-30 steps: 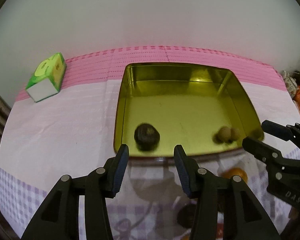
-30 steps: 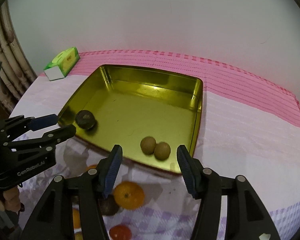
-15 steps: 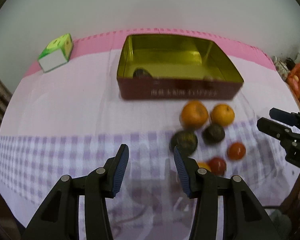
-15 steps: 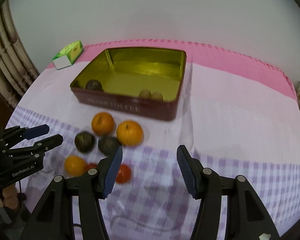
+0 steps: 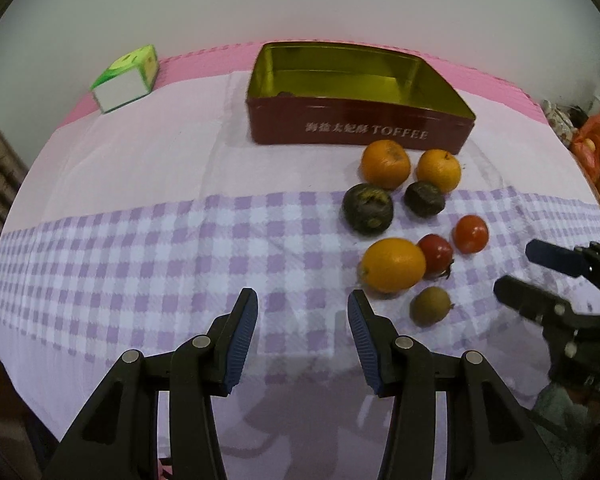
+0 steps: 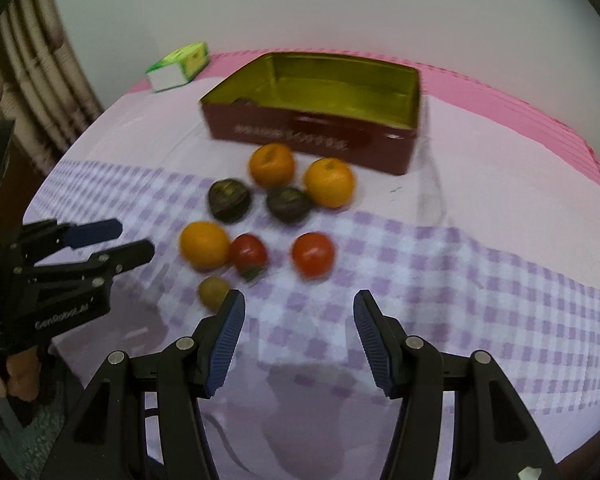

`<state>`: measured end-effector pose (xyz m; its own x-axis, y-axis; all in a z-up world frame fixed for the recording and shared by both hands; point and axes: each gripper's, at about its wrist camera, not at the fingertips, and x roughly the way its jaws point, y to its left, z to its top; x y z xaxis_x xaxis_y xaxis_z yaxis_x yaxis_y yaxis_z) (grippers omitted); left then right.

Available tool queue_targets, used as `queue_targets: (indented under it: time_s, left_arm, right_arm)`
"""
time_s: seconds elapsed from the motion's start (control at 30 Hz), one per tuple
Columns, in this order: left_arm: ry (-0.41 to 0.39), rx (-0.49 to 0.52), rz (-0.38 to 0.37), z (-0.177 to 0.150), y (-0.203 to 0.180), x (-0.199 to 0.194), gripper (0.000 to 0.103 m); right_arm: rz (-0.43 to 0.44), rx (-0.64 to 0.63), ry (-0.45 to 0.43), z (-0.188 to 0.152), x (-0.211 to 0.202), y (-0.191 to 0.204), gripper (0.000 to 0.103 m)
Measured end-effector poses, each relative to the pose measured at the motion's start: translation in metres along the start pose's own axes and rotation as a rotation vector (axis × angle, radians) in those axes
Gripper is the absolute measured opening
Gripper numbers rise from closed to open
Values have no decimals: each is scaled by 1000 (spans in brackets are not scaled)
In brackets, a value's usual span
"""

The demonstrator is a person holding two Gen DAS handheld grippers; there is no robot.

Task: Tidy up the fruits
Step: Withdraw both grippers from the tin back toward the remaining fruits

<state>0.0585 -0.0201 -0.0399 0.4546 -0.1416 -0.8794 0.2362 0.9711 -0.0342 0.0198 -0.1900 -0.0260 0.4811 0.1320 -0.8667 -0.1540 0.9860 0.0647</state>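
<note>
1. The left gripper (image 5: 302,312) hung over bare checked cloth (image 5: 140,260), its jaws partly apart with nothing between them, presumably readied for the next fruit.
2. The right gripper (image 6: 298,312) was in the same state: jaws partly open, empty, aimed at cloth just beside the fruit.
3. The loose fruit lay clustered in front of the tin (image 5: 360,128), near its red wall, probably so each piece needed only a short carry: two oranges (image 5: 386,164) nearest the tin, two dark fruits (image 5: 367,208) below them, two tomatoes (image 5: 471,234), another orange fruit (image 5: 394,266) touching one tomato, and a small brown fruit (image 5: 431,305) closest to the grippers.
4. The tin stood open; a dark shape showed at its near left corner, the rest of its floor hidden.
5. A green box (image 5: 126,78) sat well apart, clear of the work.
</note>
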Motion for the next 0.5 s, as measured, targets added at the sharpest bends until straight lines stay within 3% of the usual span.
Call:
queue_targets:
  time_s: [0.5]
  left_arm:
    - [41, -28, 28, -14, 11, 6, 48]
  right_arm:
    - [7, -48, 36, -3, 11, 25, 54]
